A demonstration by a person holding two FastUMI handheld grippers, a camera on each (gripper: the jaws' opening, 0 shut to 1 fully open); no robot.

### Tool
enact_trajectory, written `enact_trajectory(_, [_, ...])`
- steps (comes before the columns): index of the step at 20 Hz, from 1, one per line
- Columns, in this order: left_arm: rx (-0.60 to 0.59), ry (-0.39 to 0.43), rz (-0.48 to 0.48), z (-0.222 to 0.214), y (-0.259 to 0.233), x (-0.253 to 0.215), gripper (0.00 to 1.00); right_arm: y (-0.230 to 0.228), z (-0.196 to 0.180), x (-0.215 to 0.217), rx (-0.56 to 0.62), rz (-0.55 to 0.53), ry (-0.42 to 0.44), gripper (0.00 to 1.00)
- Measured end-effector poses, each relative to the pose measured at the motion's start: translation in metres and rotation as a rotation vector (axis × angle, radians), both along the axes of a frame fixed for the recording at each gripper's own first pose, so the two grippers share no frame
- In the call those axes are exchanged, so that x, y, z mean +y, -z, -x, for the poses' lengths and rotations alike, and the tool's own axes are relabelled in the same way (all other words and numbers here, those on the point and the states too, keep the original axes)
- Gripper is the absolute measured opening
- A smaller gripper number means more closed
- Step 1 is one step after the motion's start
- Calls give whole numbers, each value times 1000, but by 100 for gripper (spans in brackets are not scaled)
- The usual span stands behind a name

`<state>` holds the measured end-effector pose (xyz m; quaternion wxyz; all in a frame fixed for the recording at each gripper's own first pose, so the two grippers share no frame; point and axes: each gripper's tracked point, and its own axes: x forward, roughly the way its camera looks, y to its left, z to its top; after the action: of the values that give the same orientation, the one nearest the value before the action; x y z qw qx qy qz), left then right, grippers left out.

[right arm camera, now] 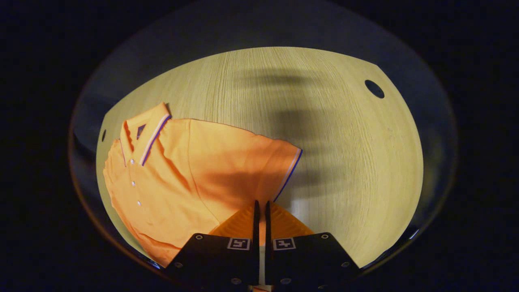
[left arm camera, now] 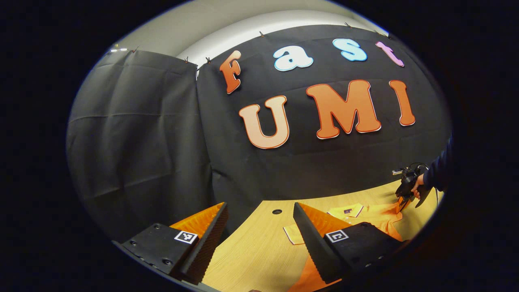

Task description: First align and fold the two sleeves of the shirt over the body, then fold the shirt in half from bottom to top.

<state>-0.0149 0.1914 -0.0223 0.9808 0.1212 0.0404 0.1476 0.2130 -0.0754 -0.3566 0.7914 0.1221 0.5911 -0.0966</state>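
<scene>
- Shirt (right arm camera: 178, 178): orange polo, collar (right arm camera: 148, 134) trimmed with a stripe, lying flat on the wooden table (right arm camera: 344, 162); in the right gripper view we see it spread to the left, one sleeve (right arm camera: 279, 166) reaching out toward the fingers.
- Relation: we judge the right gripper (right arm camera: 261, 211) the nearer tool; the striped sleeve cuff lies just ahead of its tips, and the shirt body to their left.
- Right gripper: jaws nearly closed, a thin slit between them; we cannot tell whether cloth is pinched there.
- Left gripper (left arm camera: 259, 227): jaws wide apart, holding nothing, raised above the table with the shirt (left arm camera: 365, 219) ahead and to its right.
- Hand (left arm camera: 417, 186): gripping a tool at the shirt's far edge.
</scene>
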Motion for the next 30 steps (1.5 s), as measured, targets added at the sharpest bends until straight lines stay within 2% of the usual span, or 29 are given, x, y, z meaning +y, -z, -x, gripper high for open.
enact_trajectory(3, [0, 19, 19, -10, 2, 3, 99, -20, -11, 2, -67, 6, -1, 6])
enact_trajectory(12, [11, 41, 99, -33, 20, 29, 99, -73, -33, 43, -165, 38, -115, 6])
enact_trajectory(19, [48, 52, 167, -55, 40, 55, 99, -94, -40, 99, -191, -113, -70, 10])
enact_trajectory(20, [55, 61, 177, -61, 45, 57, 99, -98, -41, 103, -197, -124, -72, 12])
enact_trajectory(22, [69, 81, 197, -73, 52, 61, 99, -105, -40, 106, -206, -129, -68, 23])
enact_trajectory(23, [84, 98, 209, -80, 57, 62, 99, -108, -38, 105, -210, -123, -65, 19])
enact_trajectory(24, [109, 120, 221, -86, 68, 60, 99, -111, -38, 103, -216, -114, -61, 32])
enact_trajectory(25, [141, 141, 230, -95, 77, 58, 99, -114, -36, 102, -224, -104, -58, 39])
enact_trajectory(26, [172, 159, 238, -107, 84, 57, 99, -120, -35, 101, -234, -94, -59, 37])
enact_trajectory(27, [203, 182, 245, -118, 91, 54, 99, -126, -33, 98, -249, -79, -54, 52])
enact_trajectory(28, [232, 206, 250, -128, 100, 51, 99, -133, -31, 97, -267, -67, -50, 50])
enact_trajectory(29, [265, 227, 254, -138, 108, 47, 99, -140, -30, 96, -292, -47, -46, 68])
enact_trajectory(30, [297, 247, 259, -147, 115, 44, 99, -148, -28, 95, -318, -29, -45, 66])
